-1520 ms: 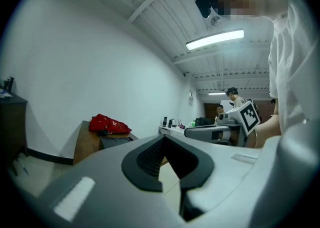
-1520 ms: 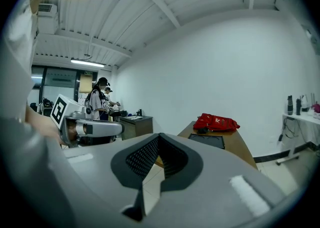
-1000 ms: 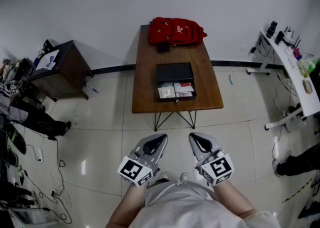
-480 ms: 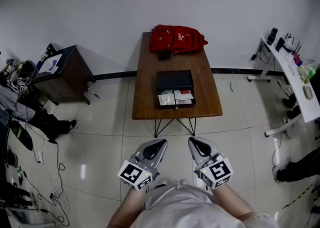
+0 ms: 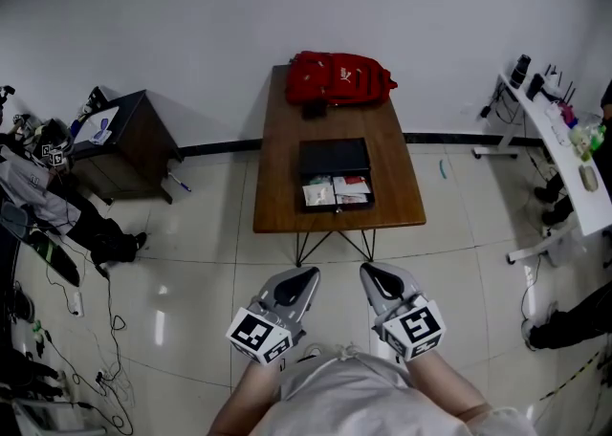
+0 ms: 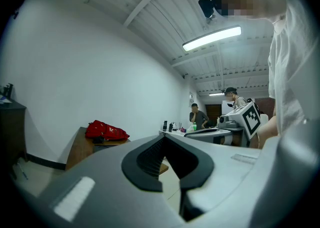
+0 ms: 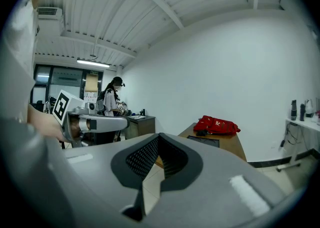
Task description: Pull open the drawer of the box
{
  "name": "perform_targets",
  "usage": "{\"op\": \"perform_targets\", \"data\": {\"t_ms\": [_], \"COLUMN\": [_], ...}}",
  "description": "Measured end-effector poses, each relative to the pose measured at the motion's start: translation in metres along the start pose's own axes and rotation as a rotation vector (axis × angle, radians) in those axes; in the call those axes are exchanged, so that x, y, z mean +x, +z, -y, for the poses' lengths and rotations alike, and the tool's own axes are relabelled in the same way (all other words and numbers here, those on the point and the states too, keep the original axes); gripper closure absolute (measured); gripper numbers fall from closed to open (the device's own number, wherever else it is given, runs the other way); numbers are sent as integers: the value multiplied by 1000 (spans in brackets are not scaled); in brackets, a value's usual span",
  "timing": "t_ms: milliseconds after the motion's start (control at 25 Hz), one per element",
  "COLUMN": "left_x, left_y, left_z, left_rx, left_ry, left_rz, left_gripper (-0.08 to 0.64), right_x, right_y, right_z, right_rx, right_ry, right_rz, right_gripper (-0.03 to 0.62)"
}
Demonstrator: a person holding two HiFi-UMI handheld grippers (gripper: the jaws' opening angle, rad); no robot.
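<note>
The black box (image 5: pixel 334 155) lies mid-way along a brown table (image 5: pixel 402 203), far ahead of me. Its drawer (image 5: pixel 337 191) stands pulled out toward me, with cards and papers showing inside. Both grippers hang close to my body, well short of the table. My left gripper (image 5: pixel 308 275) and right gripper (image 5: pixel 371 272) are shut, with nothing between the jaws. In the left gripper view the gripper (image 6: pixel 164 138) points past the table's left side. The right gripper (image 7: pixel 159 136) aims toward the box (image 7: pixel 204 141).
A red backpack (image 5: pixel 337 77) sits on the table's far end against the white wall. A dark cabinet (image 5: pixel 129 136) stands at the left, with a person (image 5: pixel 43 185) and floor cables (image 5: pixel 96 329) beside it. A white desk (image 5: pixel 566 152) stands at the right. Tiled floor lies between me and the table.
The head view has shifted a little, so the table sits slightly higher in frame. The person at the left has moved. Both grippers stay shut by my body; the drawer stays open.
</note>
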State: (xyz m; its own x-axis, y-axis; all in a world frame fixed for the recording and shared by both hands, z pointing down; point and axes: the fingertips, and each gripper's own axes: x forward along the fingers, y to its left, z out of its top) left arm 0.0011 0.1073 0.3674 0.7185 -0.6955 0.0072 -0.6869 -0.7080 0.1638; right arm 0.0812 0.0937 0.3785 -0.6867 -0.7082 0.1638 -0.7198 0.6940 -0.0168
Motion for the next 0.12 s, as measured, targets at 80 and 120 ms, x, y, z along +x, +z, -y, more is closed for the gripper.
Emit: {"op": "perform_targets", "data": {"t_ms": [80, 120], "left_x": [2, 3], "left_y": [0, 0], "left_z": [0, -1], "left_rx": [1, 4], "left_ry": [0, 0], "left_rz": [-1, -1], "left_gripper": [554, 554], "right_x": [1, 1], "right_y": [-1, -1], "right_z": [1, 1], "right_rx": [0, 1], "right_ry": [2, 3], "right_rz": [-2, -3], "right_gripper": [586, 586]}}
